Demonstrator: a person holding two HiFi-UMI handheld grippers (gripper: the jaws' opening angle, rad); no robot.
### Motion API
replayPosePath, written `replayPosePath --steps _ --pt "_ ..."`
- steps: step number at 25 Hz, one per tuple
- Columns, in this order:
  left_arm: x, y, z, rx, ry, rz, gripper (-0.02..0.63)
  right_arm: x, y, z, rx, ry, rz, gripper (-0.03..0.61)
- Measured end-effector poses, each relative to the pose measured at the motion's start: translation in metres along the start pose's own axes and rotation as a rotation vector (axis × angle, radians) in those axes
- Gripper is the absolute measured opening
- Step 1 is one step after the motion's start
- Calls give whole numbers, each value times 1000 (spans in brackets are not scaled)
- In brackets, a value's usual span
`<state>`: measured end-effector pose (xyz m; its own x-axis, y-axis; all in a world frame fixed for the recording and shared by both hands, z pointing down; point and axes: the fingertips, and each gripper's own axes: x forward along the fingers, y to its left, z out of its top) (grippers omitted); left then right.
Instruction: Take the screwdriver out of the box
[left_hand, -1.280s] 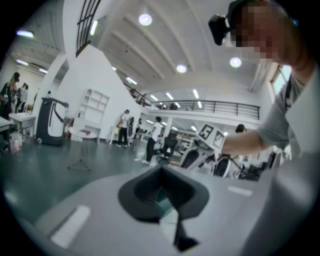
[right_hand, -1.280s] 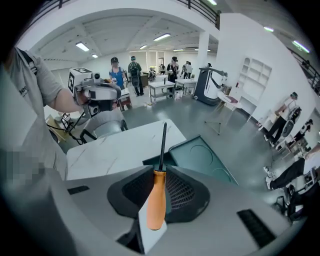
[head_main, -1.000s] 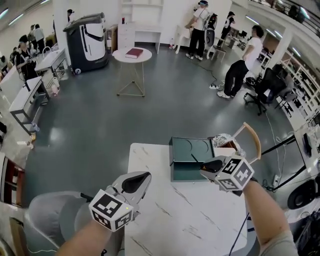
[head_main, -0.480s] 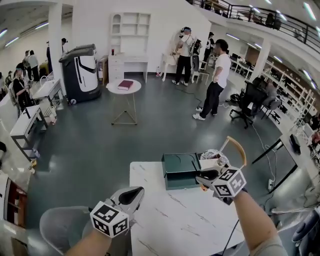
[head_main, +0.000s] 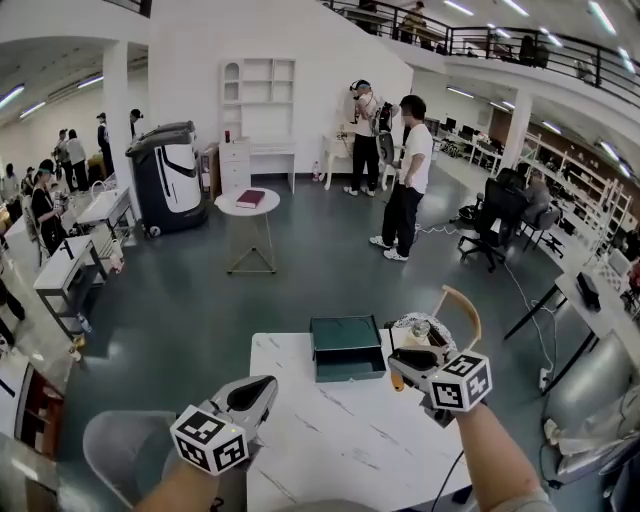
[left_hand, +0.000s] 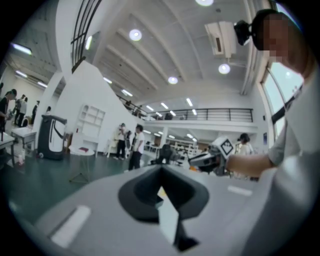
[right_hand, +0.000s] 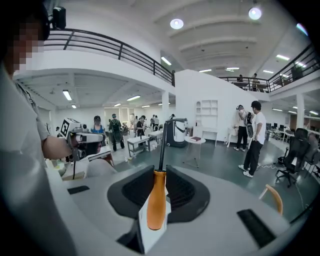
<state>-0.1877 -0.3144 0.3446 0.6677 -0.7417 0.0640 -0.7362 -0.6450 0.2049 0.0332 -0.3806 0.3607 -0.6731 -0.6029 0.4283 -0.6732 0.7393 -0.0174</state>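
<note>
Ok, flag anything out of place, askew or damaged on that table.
Nothing stands out. The green box sits flat on the table, and the screwdriver is clamped by its orange handle in the right gripper.

- Orange-handled screwdriver (right_hand: 157, 200), between the right gripper (right_hand: 161, 172) jaws: smooth glossy plastic handle, dark metal shaft.
- Right gripper and left gripper (left_hand: 160, 172): matt grey plastic shells, black ribbed pads.
- Dark green box (head_main: 347, 348), ahead of both grippers: matt, smooth.
- White marble-patterned table top (head_main: 340, 440), beneath them: smooth, faint sheen.
</note>
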Motion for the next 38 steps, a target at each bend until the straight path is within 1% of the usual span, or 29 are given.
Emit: replayPosePath --steps 3,6,13,17,21,25,29,34,38 --pt "-3 -31 0 -20 -20 33 -2 -29 7 -4 16 -65 23 72" --pt "-7 -72 -3 -26 -35 62 -2 -68 14 -14 22 -112 49 72" --pt "-8 -169 -14 -17 -66 121 -3 -151 8 -47 13 -153 105 72" --pt "-9 -205 -24 -17 -61 159 -2 -182 3 -60 7 -173 128 72" --pt "-10 -232 -28 -10 -56 187 -3 -200 2 -66 9 -191 159 72" --pt "-17 -250 -23 7 -52 215 -3 -211 6 -63 15 -211 188 72" --pt "-29 -254 -17 8 -64 241 -3 -217 16 -56 9 -230 206 72" --pt "-41 -250 -16 -2 -77 244 -3 -216 30 -50 12 -232 214 72" --pt "-55 -233 -17 -12 -93 235 -3 -208 43 -47 17 -237 200 72"
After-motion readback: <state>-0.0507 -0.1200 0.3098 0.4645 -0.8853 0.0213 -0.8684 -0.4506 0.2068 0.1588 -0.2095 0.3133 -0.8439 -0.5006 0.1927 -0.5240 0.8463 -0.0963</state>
